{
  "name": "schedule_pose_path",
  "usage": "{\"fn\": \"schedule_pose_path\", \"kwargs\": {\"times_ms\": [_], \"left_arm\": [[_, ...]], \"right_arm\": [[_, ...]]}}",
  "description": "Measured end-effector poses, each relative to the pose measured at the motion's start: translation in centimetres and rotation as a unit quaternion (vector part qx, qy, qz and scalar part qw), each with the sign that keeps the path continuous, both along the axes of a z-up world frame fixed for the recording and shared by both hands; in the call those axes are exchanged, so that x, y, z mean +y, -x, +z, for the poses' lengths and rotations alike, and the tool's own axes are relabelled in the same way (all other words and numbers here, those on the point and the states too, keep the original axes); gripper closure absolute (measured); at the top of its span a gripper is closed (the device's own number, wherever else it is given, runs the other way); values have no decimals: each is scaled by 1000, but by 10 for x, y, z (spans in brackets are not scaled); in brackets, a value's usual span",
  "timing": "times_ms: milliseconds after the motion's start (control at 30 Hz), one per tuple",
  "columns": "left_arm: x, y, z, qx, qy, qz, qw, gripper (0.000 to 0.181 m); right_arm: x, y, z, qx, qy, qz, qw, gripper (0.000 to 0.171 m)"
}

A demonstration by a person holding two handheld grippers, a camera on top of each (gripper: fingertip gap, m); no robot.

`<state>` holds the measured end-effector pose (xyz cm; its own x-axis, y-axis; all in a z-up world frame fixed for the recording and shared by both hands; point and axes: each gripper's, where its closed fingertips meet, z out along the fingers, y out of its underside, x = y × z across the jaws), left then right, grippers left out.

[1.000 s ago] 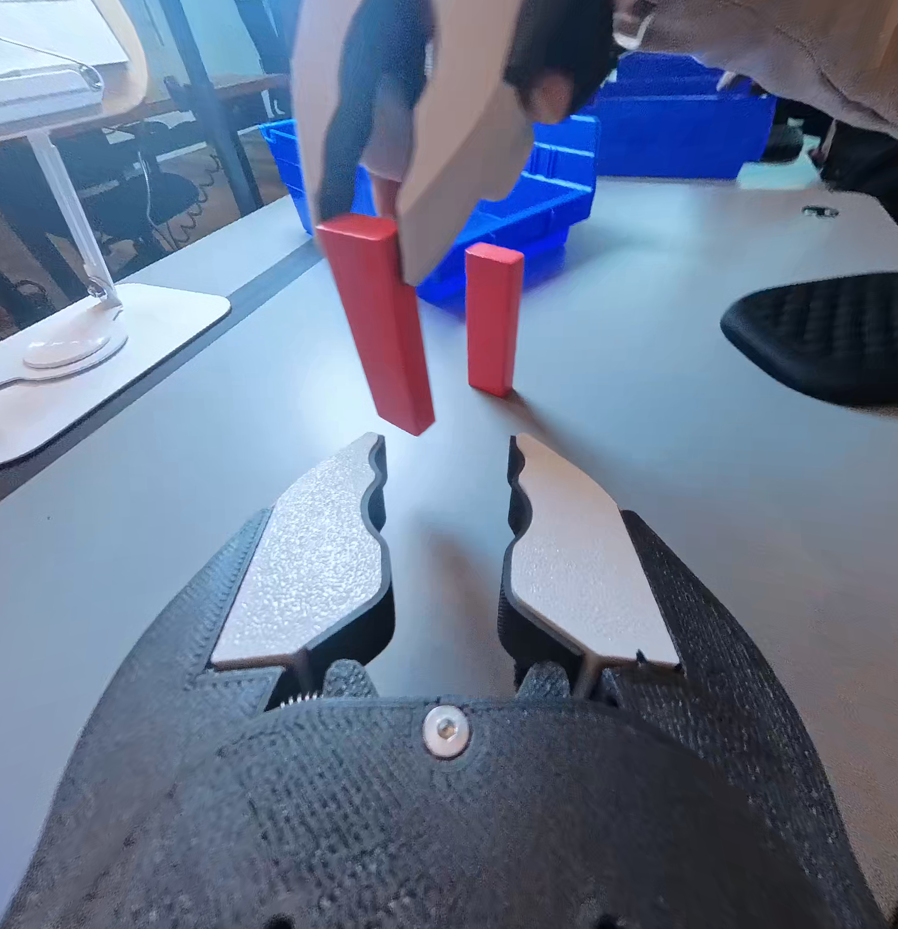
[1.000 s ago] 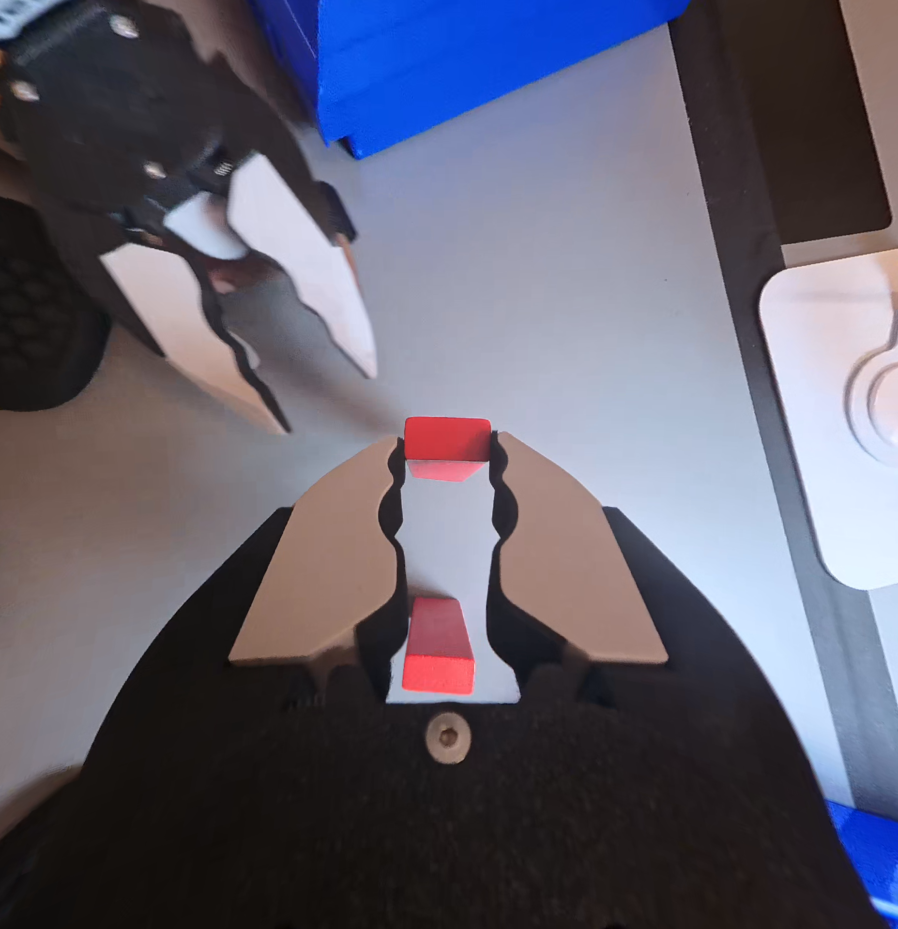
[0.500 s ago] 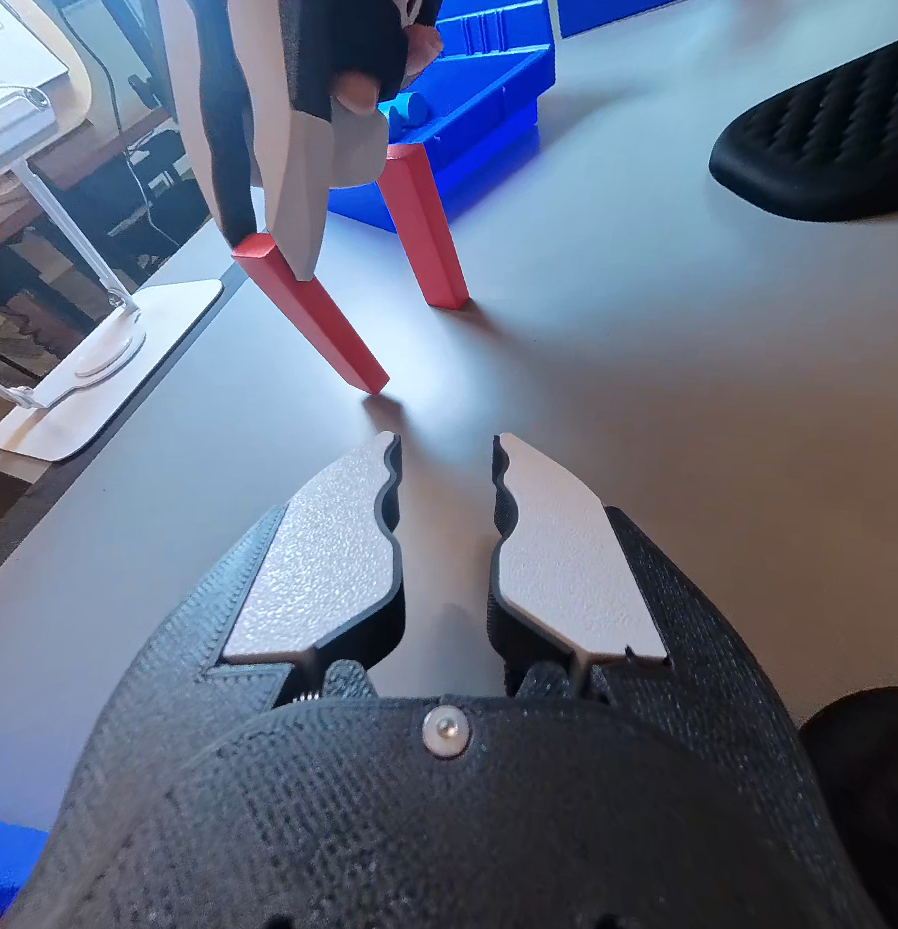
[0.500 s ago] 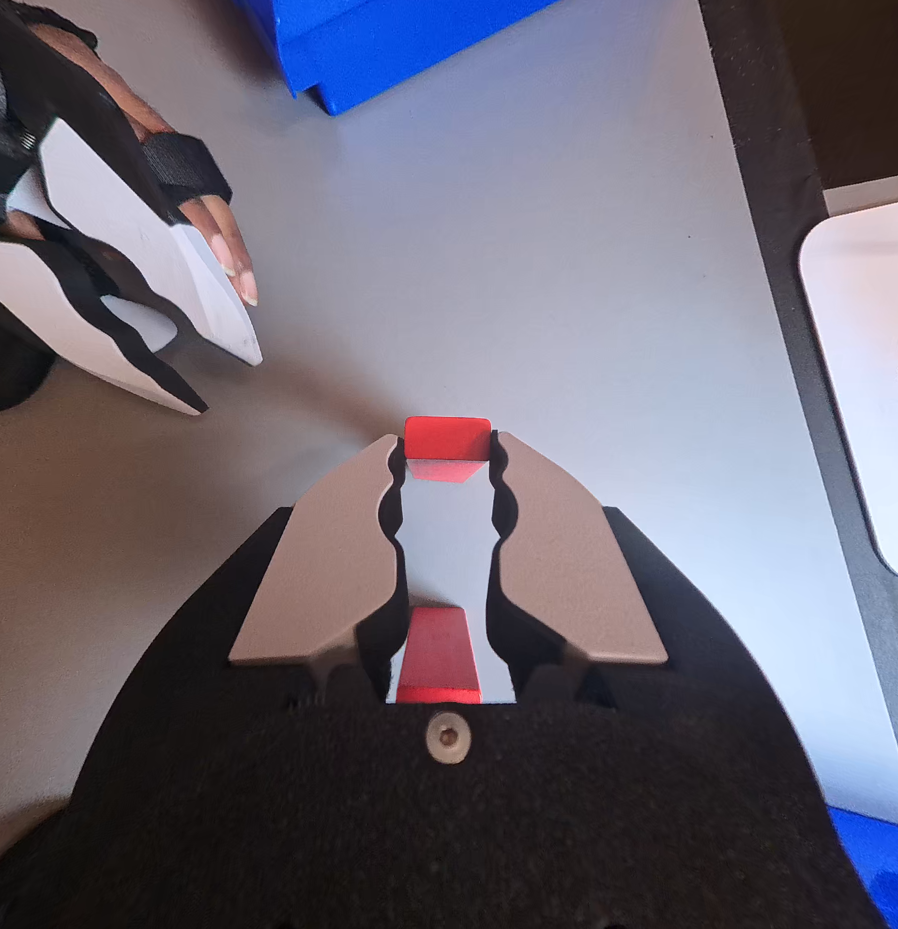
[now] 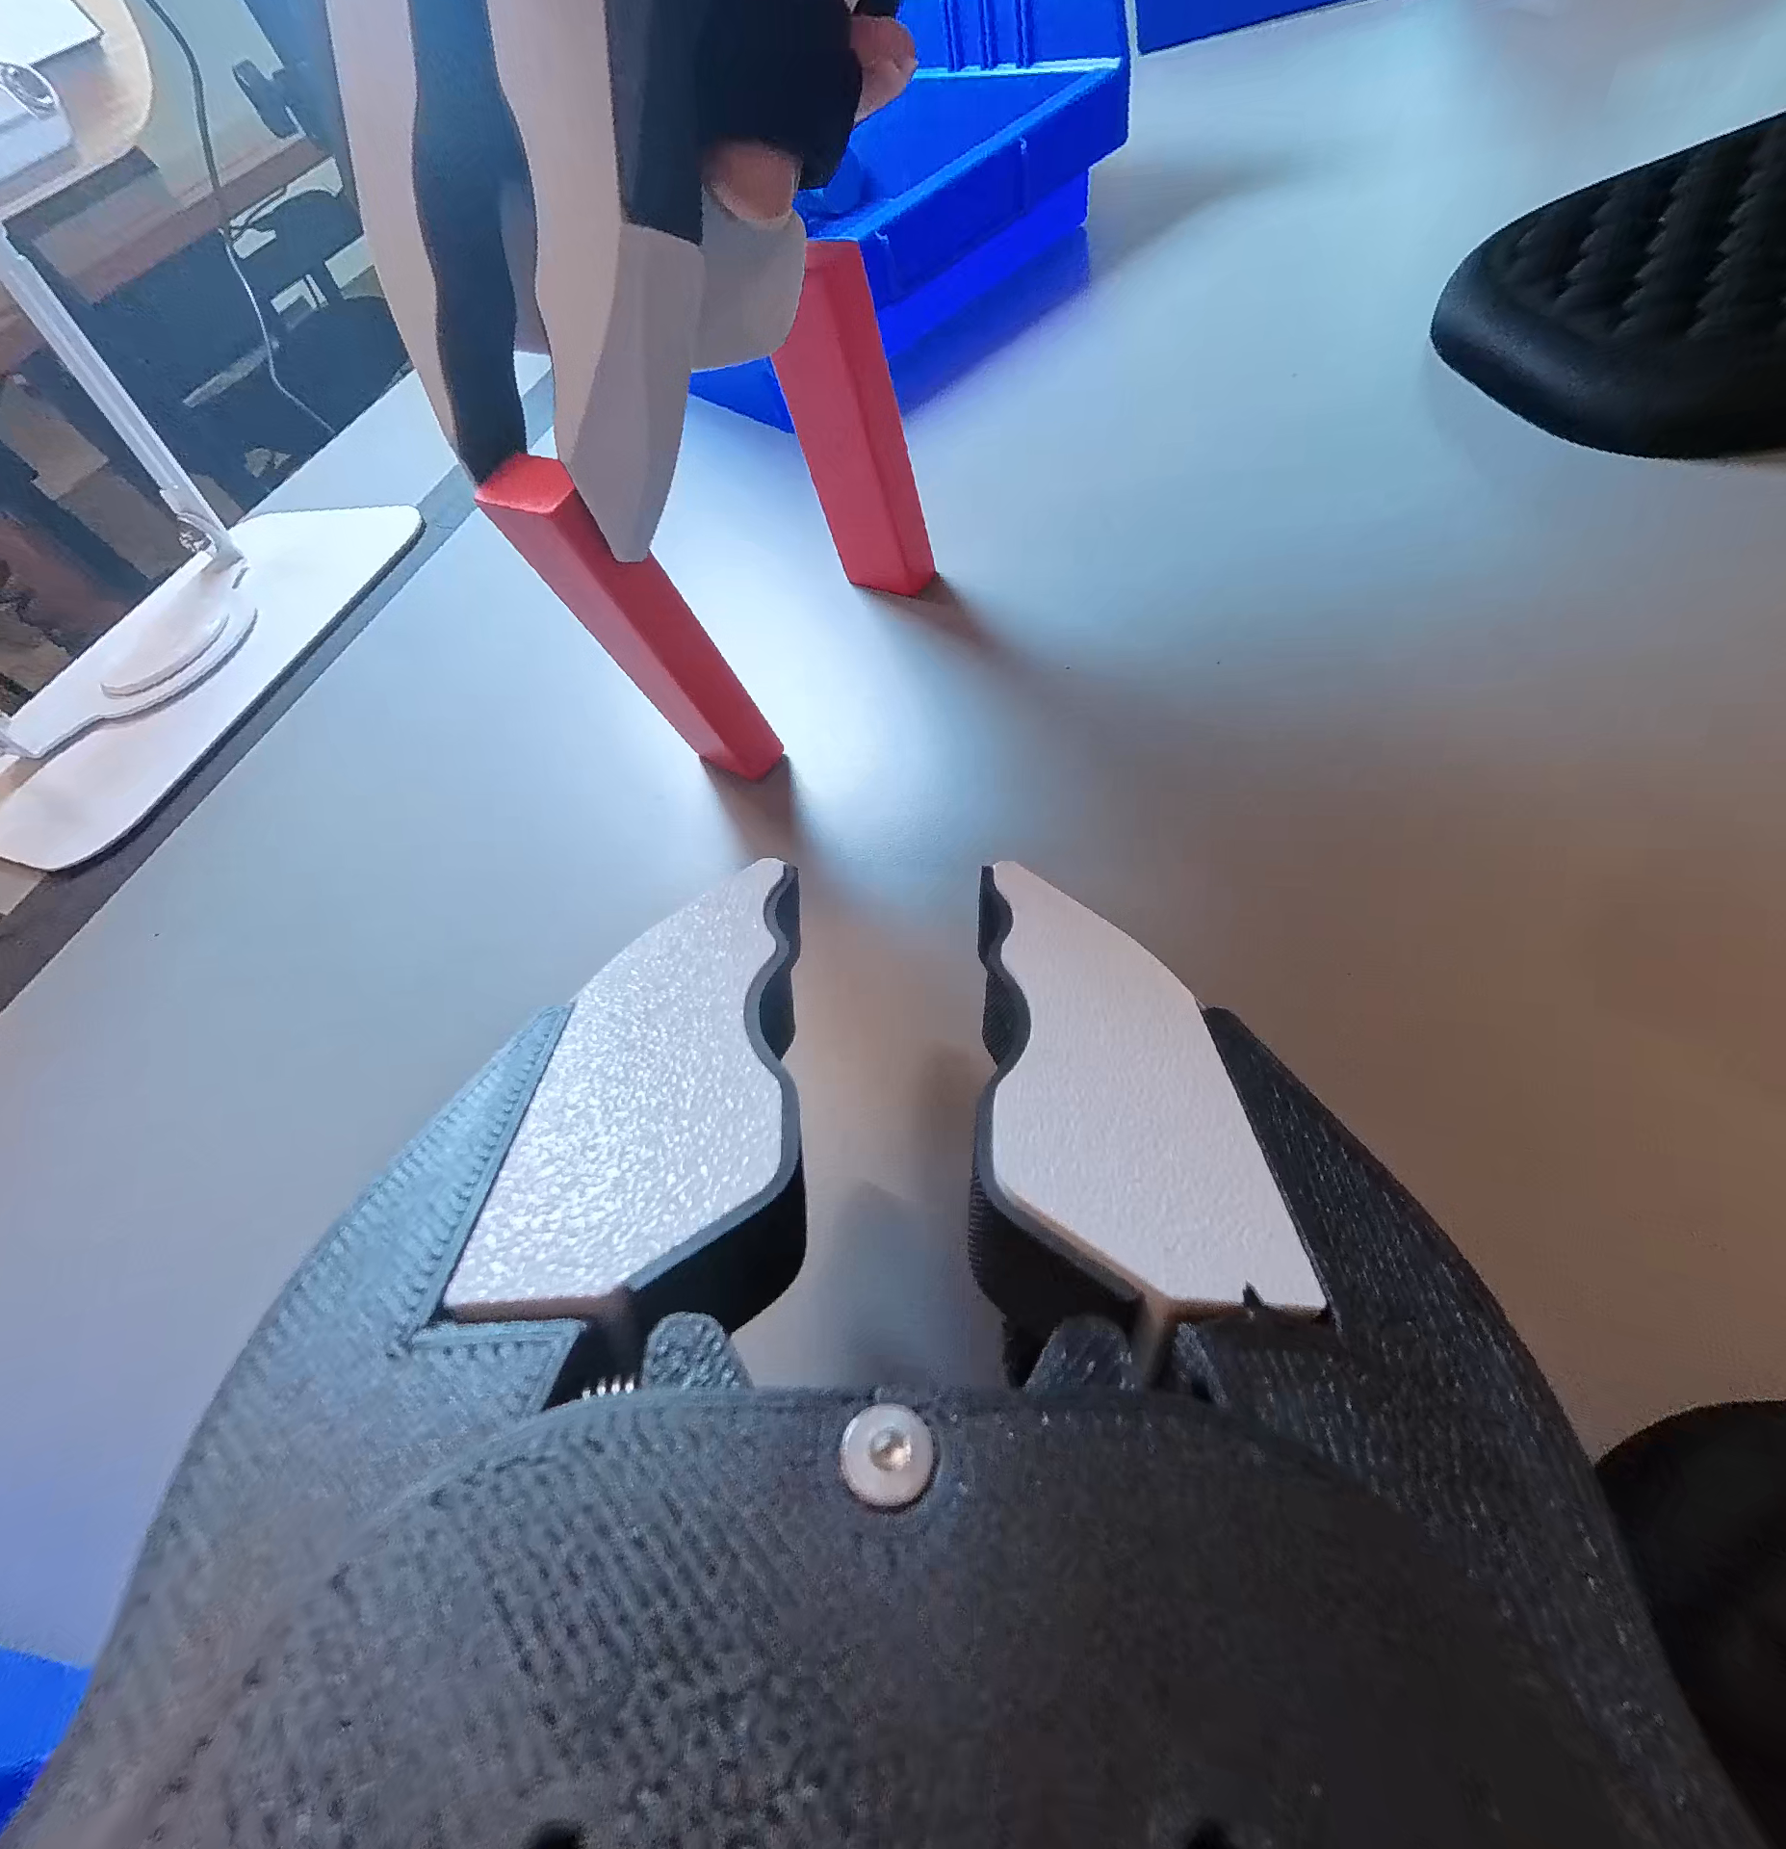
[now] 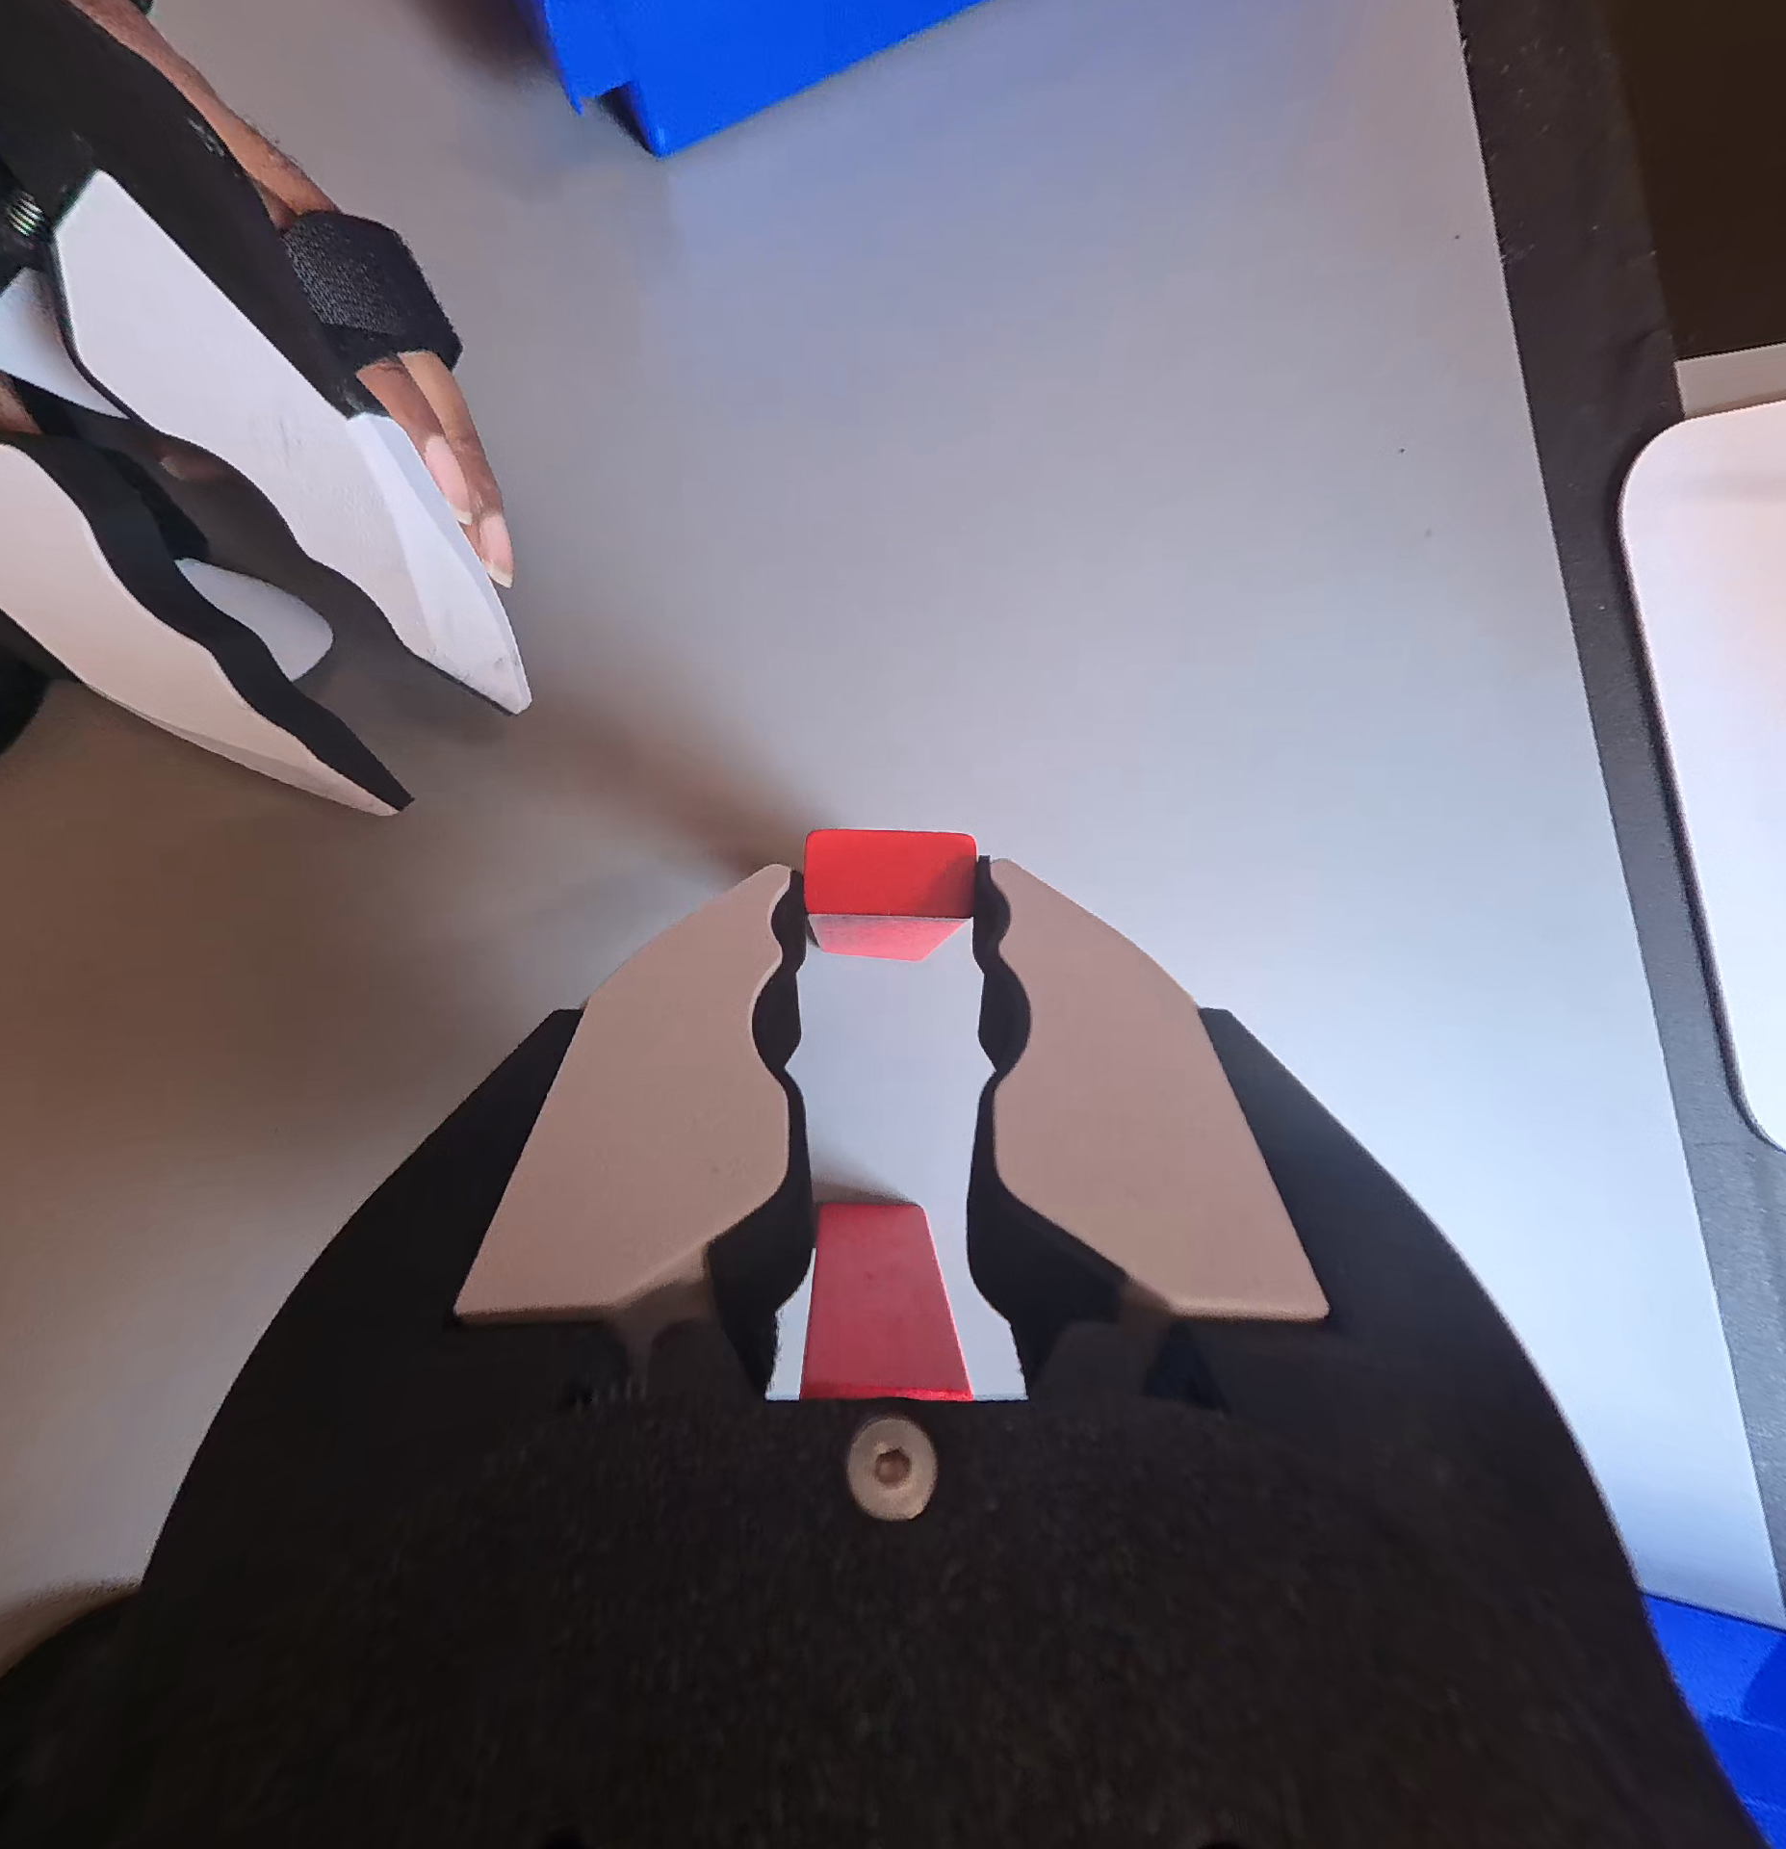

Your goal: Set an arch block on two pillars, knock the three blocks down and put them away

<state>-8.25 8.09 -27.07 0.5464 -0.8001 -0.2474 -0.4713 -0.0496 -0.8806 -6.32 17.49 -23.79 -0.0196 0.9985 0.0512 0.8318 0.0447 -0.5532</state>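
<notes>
My right gripper (image 6: 889, 880) is shut on the top of a red pillar block (image 6: 889, 875) and holds it on end. In the left wrist view this pillar (image 5: 628, 620) hangs from the right gripper (image 5: 568, 490), with its lower end at the table surface. A second red pillar (image 5: 859, 430) stands upright just behind it; in the right wrist view it shows between the fingers (image 6: 884, 1301). My left gripper (image 5: 889, 890) is open and empty, low over the table in front of the held pillar. It also shows at the upper left of the right wrist view (image 6: 453, 750).
A blue bin (image 5: 969, 170) sits behind the pillars and also shows in the right wrist view (image 6: 728, 60). A white lamp base (image 5: 198, 650) lies past a dark table seam (image 6: 1589, 500). A black textured pad (image 5: 1649, 310) lies at the right.
The right gripper has lowered the held pillar from above the table down to its surface, in front of the standing pillar. My left gripper has stayed open and shifted a little.
</notes>
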Motion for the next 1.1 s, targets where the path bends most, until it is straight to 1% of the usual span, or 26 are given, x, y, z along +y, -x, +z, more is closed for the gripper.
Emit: {"fn": "schedule_pose_path", "kwargs": {"times_ms": [200,333,433,533,600,700,767,833,900,1000,1100], "left_arm": [[0,-2,-3,3,5,0,1000,146],[6,-4,-1,4,12,3,1000,140],[16,-8,9,12,9,0,1000,137],[32,-13,26,6,11,-10,1000,135],[44,-18,38,1,21,-23,1000,134],[63,-27,50,-6,47,-47,998,127],[77,-32,54,4,43,-58,997,124],[84,-35,51,34,38,-87,995,122],[89,-37,44,69,42,-118,990,121],[95,-34,35,111,69,-146,981,123],[98,-35,30,135,96,-165,972,132]], "right_arm": [[0,-2,0,-1,0,2,1000,139],[0,-5,0,-9,-2,4,1000,136],[-1,-6,-1,-12,-3,7,1000,134],[-2,-6,6,1,-5,10,1000,132],[-4,-7,20,34,-8,10,999,130],[-11,-19,52,114,-13,-1,993,129],[-17,-37,69,170,-15,-12,985,129],[-25,-62,78,223,-12,-25,974,129],[-32,-91,76,261,-4,-39,965,129],[-41,-133,54,294,10,-64,953,130],[-41,-161,29,323,25,-99,941,131]]}}
